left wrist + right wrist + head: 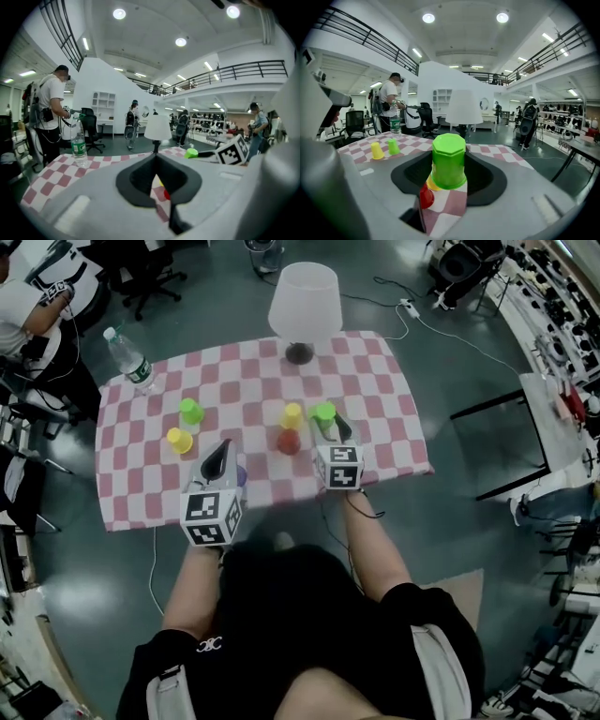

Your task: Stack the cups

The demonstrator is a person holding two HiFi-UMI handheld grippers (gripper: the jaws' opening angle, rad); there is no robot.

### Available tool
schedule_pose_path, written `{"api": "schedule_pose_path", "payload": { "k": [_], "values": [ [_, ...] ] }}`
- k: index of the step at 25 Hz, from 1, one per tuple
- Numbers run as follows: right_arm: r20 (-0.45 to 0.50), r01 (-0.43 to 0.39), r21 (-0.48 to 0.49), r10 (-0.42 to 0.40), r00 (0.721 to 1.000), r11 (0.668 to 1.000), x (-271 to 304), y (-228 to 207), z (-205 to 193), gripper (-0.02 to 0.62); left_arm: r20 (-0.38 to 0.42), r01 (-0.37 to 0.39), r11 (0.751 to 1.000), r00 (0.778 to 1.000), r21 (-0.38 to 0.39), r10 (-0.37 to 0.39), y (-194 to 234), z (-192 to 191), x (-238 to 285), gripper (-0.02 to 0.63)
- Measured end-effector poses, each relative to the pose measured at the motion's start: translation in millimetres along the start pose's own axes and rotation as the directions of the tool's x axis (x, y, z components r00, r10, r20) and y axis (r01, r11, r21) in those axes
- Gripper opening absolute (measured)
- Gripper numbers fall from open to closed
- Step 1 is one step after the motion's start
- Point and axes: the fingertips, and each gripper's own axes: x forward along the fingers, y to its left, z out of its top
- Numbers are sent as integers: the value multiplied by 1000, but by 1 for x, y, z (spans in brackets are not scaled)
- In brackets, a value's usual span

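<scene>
My right gripper (330, 425) is shut on an upside-down green cup (449, 161), held between its jaws just right of a yellow cup (292, 415) and a red cup (289, 441) on the checked tablecloth (375, 390). In the right gripper view the red cup (425, 197) and yellow cup (431, 184) peek out behind the green one. Farther left stand another green cup (191, 411) and another yellow cup (179, 440). My left gripper (223, 448) hovers near the table's front edge, shut with nothing in it (156, 157).
A white-shaded lamp (304, 301) stands at the table's far edge. A water bottle (129, 357) stands at the far left corner. A small purple thing (241, 474) shows beside my left gripper. People, office chairs and desks stand around on the floor.
</scene>
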Motion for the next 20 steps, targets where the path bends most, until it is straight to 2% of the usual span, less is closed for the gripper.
{"api": "schedule_pose_path", "payload": {
  "k": [11,20],
  "values": [
    [18,-189,-58,191,982,980,14,87,13,212,12,-164,984,986,-76,166,50,-12,-42,-2],
    [-71,-303,-85,298,952,949,14,137,-19,212,2,-224,970,974,-94,225,67,-22,-63,-2]
  ]
}}
